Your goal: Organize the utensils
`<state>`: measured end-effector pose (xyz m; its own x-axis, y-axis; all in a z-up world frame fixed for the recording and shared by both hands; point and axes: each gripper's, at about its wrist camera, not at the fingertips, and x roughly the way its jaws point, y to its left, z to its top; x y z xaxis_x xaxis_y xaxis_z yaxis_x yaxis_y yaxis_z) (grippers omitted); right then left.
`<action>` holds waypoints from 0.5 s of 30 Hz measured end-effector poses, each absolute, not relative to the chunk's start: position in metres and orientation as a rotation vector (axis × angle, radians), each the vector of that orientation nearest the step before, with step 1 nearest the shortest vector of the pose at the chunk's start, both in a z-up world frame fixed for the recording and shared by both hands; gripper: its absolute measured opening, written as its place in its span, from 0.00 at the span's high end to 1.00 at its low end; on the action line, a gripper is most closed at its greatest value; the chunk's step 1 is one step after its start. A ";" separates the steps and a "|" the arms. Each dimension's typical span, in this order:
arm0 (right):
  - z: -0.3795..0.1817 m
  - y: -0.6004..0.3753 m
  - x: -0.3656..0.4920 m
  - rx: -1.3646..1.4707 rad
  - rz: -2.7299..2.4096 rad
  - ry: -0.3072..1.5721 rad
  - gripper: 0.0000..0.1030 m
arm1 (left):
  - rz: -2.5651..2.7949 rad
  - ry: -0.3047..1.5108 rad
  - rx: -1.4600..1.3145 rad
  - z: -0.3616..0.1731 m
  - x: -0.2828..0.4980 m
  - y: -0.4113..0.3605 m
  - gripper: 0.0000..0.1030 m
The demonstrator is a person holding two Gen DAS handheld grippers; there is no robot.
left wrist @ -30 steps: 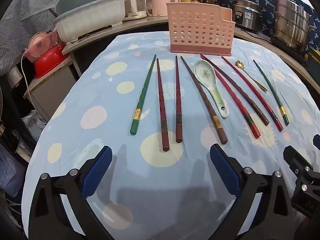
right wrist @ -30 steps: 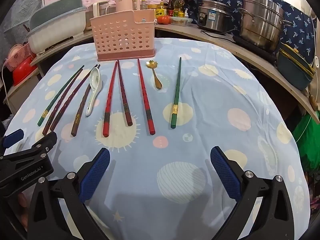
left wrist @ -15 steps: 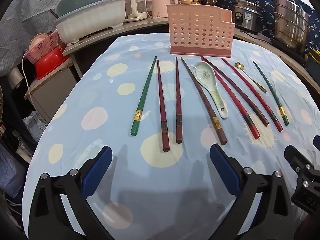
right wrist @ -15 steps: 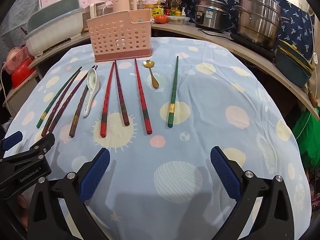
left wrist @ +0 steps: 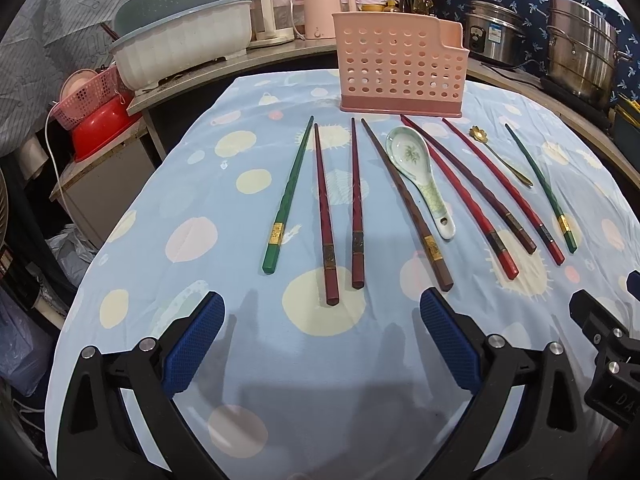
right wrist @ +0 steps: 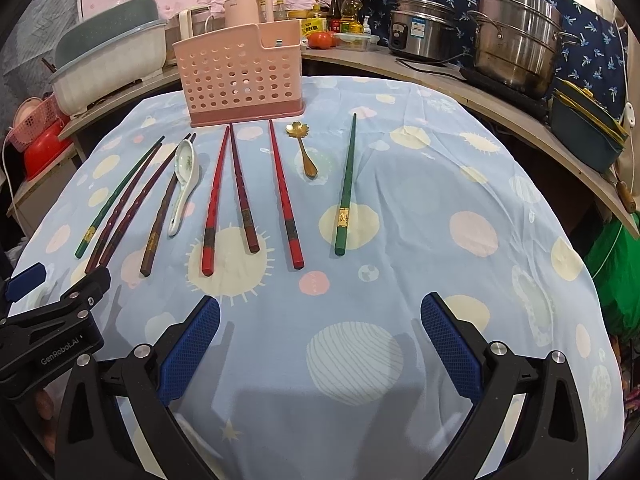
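Several chopsticks lie side by side on the blue spotted tablecloth (left wrist: 192,208): a green one (left wrist: 288,196) at the left, dark red ones (left wrist: 325,212), a brown one (left wrist: 404,200), bright red ones (right wrist: 212,204) and a green one (right wrist: 346,188) at the right. A white ceramic spoon (left wrist: 418,176) and a small gold spoon (right wrist: 305,152) lie among them. A pink perforated utensil holder (left wrist: 400,68) stands upright behind them. My left gripper (left wrist: 320,332) and right gripper (right wrist: 320,332) are open and empty, near the front edge.
A white dish tub (left wrist: 180,48), a red basin (left wrist: 100,128), kettles (left wrist: 324,12), a rice cooker (right wrist: 420,28) and steel pots (right wrist: 520,36) stand on the counter behind the table. A dark lidded container (right wrist: 584,128) sits at the far right.
Both grippers have edged slightly toward the utensils; the right view has shifted a little closer. Nothing on the table has moved.
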<state>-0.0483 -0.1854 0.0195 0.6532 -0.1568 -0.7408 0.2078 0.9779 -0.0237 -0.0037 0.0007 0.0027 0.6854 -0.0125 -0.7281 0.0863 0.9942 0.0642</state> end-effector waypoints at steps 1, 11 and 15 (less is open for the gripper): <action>0.019 -0.186 -0.049 0.066 -0.206 0.833 0.06 | -0.055 0.814 0.096 0.003 -0.004 0.001 0.09; 0.029 -0.189 -0.049 0.082 -0.225 0.840 0.06 | -0.062 0.802 0.097 0.010 -0.006 0.001 0.09; 0.034 -0.190 -0.049 0.090 -0.221 0.840 0.06 | -0.075 0.821 0.093 0.014 -0.005 -0.001 0.09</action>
